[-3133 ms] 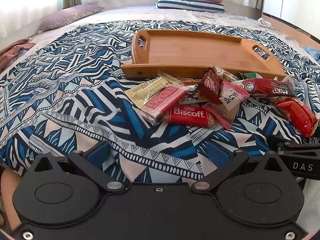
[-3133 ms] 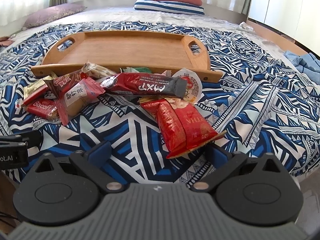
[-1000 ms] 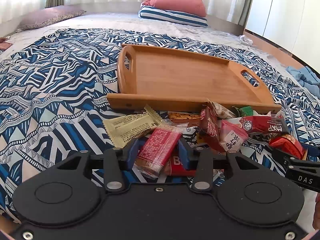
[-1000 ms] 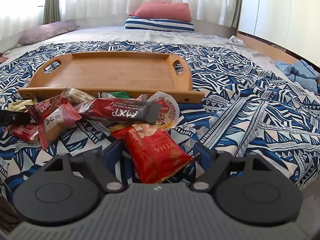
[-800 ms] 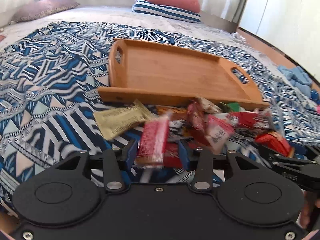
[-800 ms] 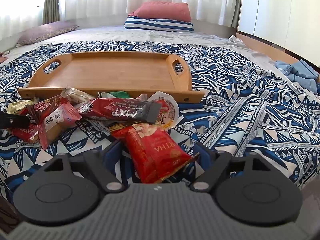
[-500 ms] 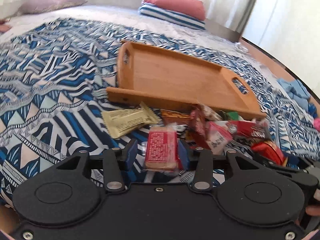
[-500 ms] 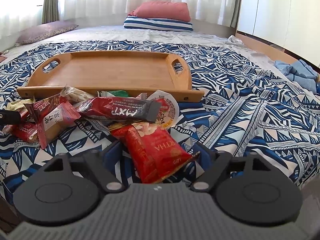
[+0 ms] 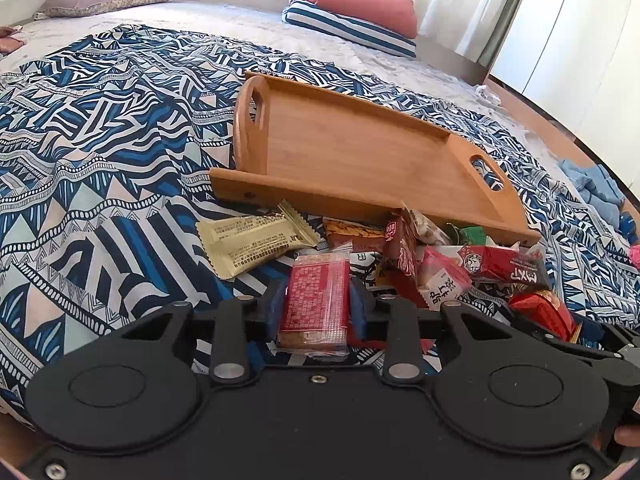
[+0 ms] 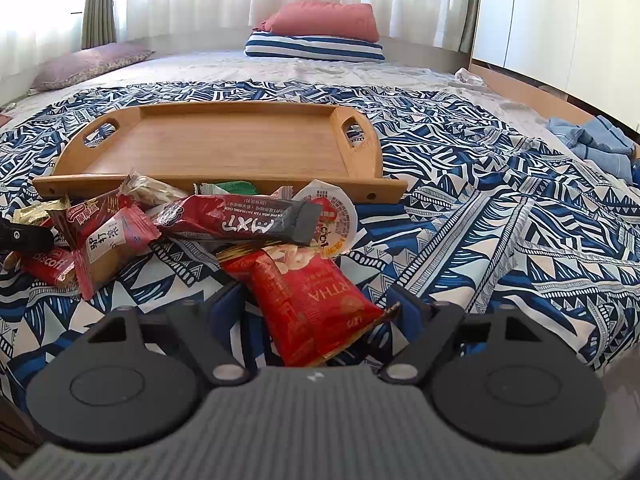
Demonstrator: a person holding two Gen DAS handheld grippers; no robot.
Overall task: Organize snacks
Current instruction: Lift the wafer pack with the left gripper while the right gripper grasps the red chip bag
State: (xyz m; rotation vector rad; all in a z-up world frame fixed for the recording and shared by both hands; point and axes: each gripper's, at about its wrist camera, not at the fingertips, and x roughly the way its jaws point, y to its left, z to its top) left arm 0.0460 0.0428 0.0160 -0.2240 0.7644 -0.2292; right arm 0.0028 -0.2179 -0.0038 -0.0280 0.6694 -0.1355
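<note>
My left gripper (image 9: 316,308) is shut on a red wafer packet (image 9: 316,304) and holds it lifted above the bedspread. A pile of snacks lies before the wooden tray (image 9: 360,152): a pale yellow bar (image 9: 248,240), a long red MXT packet (image 9: 504,266) and several small packets. My right gripper (image 10: 316,312) is open, its fingers either side of a red snack bag (image 10: 312,304) that lies on the bed. The right wrist view shows the tray (image 10: 224,144), the MXT packet (image 10: 240,220), a Biscoff packet (image 10: 48,266) and a round jelly cup (image 10: 332,220).
A blue and white patterned bedspread (image 10: 500,200) covers the bed. Pillows (image 10: 320,32) lie at the far end. Blue clothes (image 10: 596,144) lie at the right edge. A white wardrobe (image 10: 560,20) stands at the right.
My left gripper closed on the red wafer packet and lifted it off the pile, swinging a little left. My right gripper stayed open around the red bag.
</note>
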